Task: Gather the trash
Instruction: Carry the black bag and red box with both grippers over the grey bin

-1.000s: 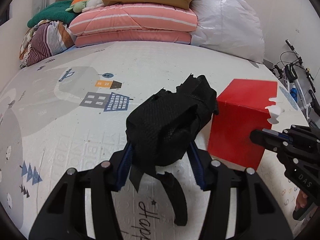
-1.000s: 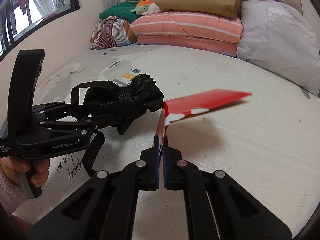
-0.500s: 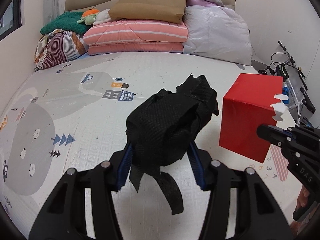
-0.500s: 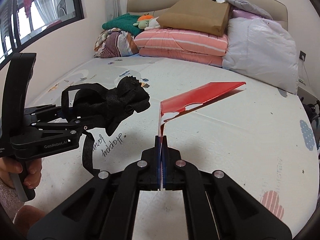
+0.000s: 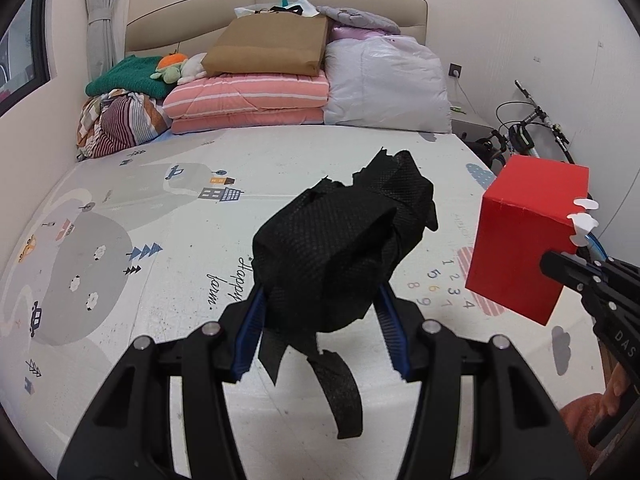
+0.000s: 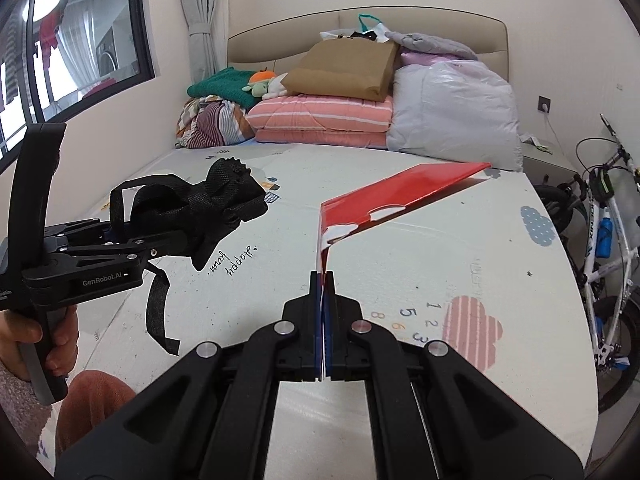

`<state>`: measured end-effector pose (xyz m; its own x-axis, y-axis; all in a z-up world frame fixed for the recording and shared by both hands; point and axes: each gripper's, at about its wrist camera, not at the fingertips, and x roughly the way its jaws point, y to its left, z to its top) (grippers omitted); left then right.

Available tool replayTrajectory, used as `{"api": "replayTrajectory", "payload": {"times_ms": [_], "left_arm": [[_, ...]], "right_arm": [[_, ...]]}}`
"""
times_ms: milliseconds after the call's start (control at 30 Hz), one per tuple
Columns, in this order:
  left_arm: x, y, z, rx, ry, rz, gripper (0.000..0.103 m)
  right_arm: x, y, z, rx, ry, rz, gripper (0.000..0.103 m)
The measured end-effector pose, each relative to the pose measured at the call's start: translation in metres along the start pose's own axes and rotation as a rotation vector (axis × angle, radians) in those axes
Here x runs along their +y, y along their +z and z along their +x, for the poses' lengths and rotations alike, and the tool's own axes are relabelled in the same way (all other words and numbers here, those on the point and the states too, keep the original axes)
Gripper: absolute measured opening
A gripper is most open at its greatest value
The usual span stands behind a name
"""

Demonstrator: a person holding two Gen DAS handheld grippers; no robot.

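Note:
My left gripper [image 5: 320, 304] is shut on a crumpled black fabric bag [image 5: 340, 248] and holds it above the printed play mat [image 5: 160, 208]; a black strap hangs below it. The bag also shows in the right wrist view [image 6: 200, 208], with the left gripper [image 6: 168, 240] at the left. My right gripper [image 6: 323, 280] is shut on the edge of a red cardboard box [image 6: 400, 192], held in the air. In the left wrist view the red box [image 5: 524, 240] hangs at the right with the right gripper [image 5: 560, 262] pinching it.
Folded striped quilts [image 5: 248, 100], a brown paper bag [image 5: 272, 46], a white bagged duvet [image 5: 384, 84] and clothes [image 5: 116, 120] are piled at the far wall. A bicycle [image 6: 604, 240] stands at the right. A window [image 6: 72, 40] is on the left wall.
Both grippers have risen and drawn back from the mat with their loads, so more of the room shows. The red box is lifted off the mat. Grips are unchanged.

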<state>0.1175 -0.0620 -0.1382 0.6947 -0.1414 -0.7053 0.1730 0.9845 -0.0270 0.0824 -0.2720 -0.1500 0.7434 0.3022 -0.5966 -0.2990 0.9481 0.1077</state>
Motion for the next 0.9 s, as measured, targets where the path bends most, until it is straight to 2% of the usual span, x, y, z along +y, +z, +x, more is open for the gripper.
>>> {"api": "replayTrajectory", "payload": {"times_ms": [367, 633, 900], "left_arm": [[-0.105, -0.02, -0.06, -0.052, -0.106, 0.136, 0.053], [-0.206, -0.031, -0.071, -0.051, -0.229, 0.27, 0.053], [-0.313, -0.04, -0.065, -0.027, -0.352, 0.405, 0.053]], "right_arm": [[-0.063, -0.056, -0.121, -0.097, -0.141, 0.115, 0.0], [-0.132, -0.103, -0.189, -0.151, -0.278, 0.259, 0.0], [-0.204, -0.158, -0.245, -0.187, -0.433, 0.387, 0.0]]}}
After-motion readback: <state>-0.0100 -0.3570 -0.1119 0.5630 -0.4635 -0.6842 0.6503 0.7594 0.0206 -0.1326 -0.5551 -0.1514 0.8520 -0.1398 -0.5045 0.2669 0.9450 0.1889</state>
